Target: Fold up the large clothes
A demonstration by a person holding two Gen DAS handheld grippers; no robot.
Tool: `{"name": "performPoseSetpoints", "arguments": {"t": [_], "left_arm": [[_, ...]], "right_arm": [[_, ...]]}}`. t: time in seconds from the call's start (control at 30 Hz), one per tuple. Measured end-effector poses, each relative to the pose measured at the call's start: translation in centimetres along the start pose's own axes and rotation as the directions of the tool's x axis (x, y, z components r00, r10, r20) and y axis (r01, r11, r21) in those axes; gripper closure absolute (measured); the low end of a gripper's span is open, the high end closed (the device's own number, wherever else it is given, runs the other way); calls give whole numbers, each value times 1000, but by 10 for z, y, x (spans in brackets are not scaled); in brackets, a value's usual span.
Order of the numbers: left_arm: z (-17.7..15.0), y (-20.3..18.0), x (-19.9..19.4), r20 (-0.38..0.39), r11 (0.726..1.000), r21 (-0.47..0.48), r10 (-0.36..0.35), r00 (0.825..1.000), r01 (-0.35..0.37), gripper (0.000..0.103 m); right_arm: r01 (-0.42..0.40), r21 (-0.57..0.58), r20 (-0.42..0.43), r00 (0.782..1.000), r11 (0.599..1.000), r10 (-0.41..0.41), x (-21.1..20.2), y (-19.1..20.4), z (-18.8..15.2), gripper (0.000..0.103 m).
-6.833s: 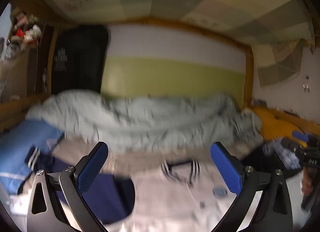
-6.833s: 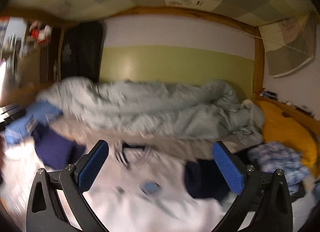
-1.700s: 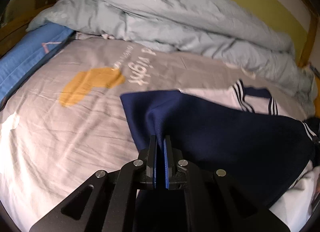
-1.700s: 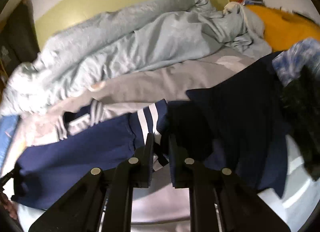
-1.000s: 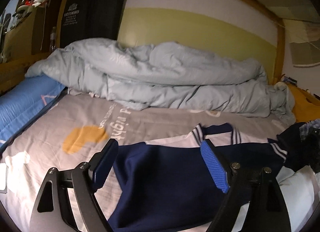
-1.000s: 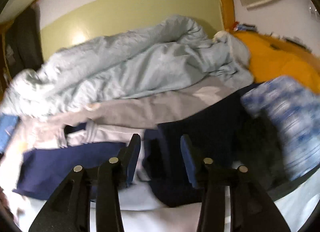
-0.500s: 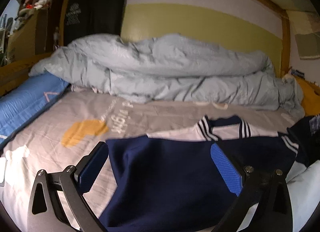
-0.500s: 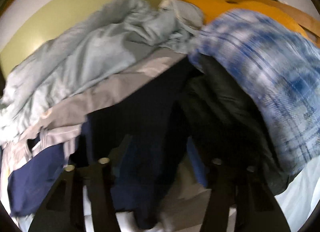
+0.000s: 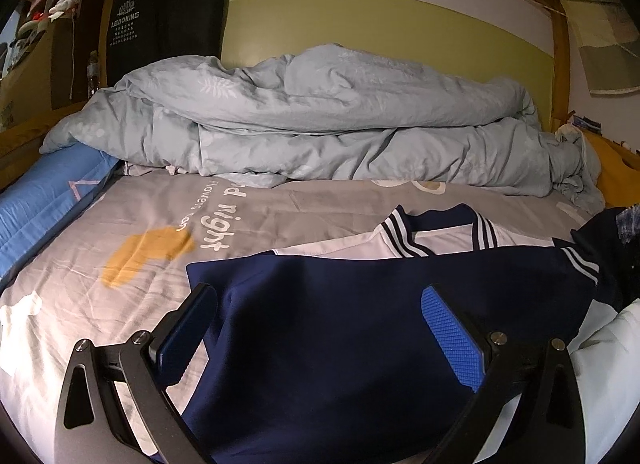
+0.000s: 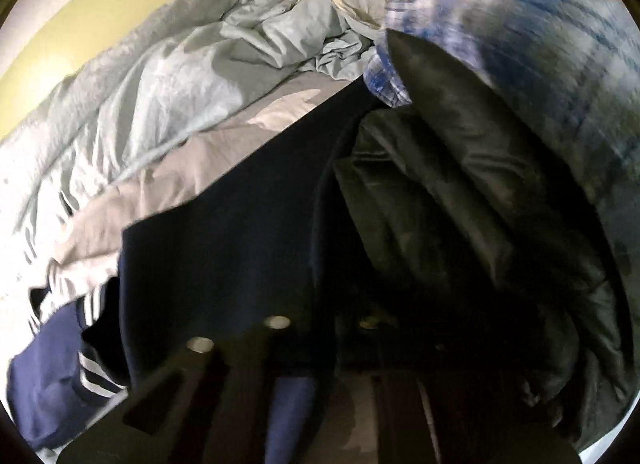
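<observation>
A navy and white jacket (image 9: pixel 340 328) with striped collar and cuffs lies on the grey bed sheet (image 9: pixel 132 224), its navy sleeves folded across the white body. My left gripper (image 9: pixel 320 328) is open and empty, hovering just above the navy fabric. In the right wrist view the jacket's striped cuff (image 10: pixel 88 328) shows at lower left. My right gripper (image 10: pixel 320 348) is low in the dark and blurred against a dark navy garment (image 10: pixel 240 244); its fingers look apart, with nothing between them.
A crumpled light grey duvet (image 9: pixel 320 124) fills the back of the bed. A blue pillow (image 9: pixel 44 192) lies at the left. On the right lie a black jacket (image 10: pixel 460 204), a blue plaid garment (image 10: pixel 540 24) and an orange cover (image 9: pixel 616 172).
Both grippers let go of the navy sleeves and opened. The left one drew back slightly above the jacket. The right one swung right and down toward the dark pile of clothes.
</observation>
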State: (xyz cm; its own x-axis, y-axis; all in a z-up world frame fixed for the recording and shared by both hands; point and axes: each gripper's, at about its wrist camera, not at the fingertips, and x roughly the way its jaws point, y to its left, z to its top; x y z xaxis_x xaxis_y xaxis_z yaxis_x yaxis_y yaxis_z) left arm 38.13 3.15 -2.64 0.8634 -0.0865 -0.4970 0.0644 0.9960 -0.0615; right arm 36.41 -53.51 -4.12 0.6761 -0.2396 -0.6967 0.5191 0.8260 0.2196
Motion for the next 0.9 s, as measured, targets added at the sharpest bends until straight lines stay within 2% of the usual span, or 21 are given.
{"name": "performPoseSetpoints", "arguments": {"t": [0.07,0.1,0.2,0.27,0.37,0.43,0.47,0.53,0.57,0.6,0.63,0.67,0.7,0.73,0.8,0.87,0.9], "left_arm": [[0,-1,-2,7,1000,5,2,1000,-2,4],[0,-2,-2,9,1000,7,7,1000,-7,6],[0,-3,-4,16,1000,14,16,1000,-16,6],[1,-3,-4,20,1000,13,21,1000,-21,6],[1,-3,-5,23,1000,12,22,1000,-22,6],[1,-3,-5,20,1000,14,22,1000,-22,6],[1,-3,-5,21,1000,15,22,1000,-22,7],[1,-4,-5,23,1000,14,21,1000,-22,6],[1,-3,-5,23,1000,15,22,999,-23,6],[1,-4,-6,24,1000,17,25,999,-25,6],[2,-4,-5,24,999,18,26,999,-26,6],[2,-4,-6,24,999,20,26,999,-26,6],[2,-3,-6,25,999,21,27,999,-27,6],[2,-3,-6,25,999,20,27,999,-27,6],[2,-4,-5,25,999,18,27,999,-28,6],[2,-4,-5,23,999,18,27,999,-27,6],[2,-4,-5,22,999,19,27,999,-27,6]], "right_arm": [[-99,15,57,993,995,98,-17,0,4,99],[-168,17,92,982,986,166,-27,0,5,99],[-266,-49,143,952,963,271,-49,13,5,99],[-353,-100,116,925,930,363,-59,27,2,99],[-470,-253,5,874,846,487,-72,66,-13,99],[-510,-351,-164,859,785,485,-70,99,-32,99],[-516,-363,-233,856,775,461,-62,111,-43,99],[-506,-367,-294,859,781,419,-45,125,-59,94],[-485,-375,-290,871,790,397,-42,128,-61,92],[-491,-363,-279,868,792,410,-44,127,-60,91],[-522,-327,-264,851,788,454,-49,122,-54,83],[-553,-288,-236,832,782,502,-58,114,-48,69],[-571,-257,-192,821,780,538,-67,106,-42,64],[-559,-247,-127,829,792,545,-76,98,-35,61],[-468,-242,8,875,850,484,-85,83,-23,60],[-389,-155,97,909,908,406,-82,61,-14,48],[-365,-94,115,920,926,375,-77,51,-11,48]]}}
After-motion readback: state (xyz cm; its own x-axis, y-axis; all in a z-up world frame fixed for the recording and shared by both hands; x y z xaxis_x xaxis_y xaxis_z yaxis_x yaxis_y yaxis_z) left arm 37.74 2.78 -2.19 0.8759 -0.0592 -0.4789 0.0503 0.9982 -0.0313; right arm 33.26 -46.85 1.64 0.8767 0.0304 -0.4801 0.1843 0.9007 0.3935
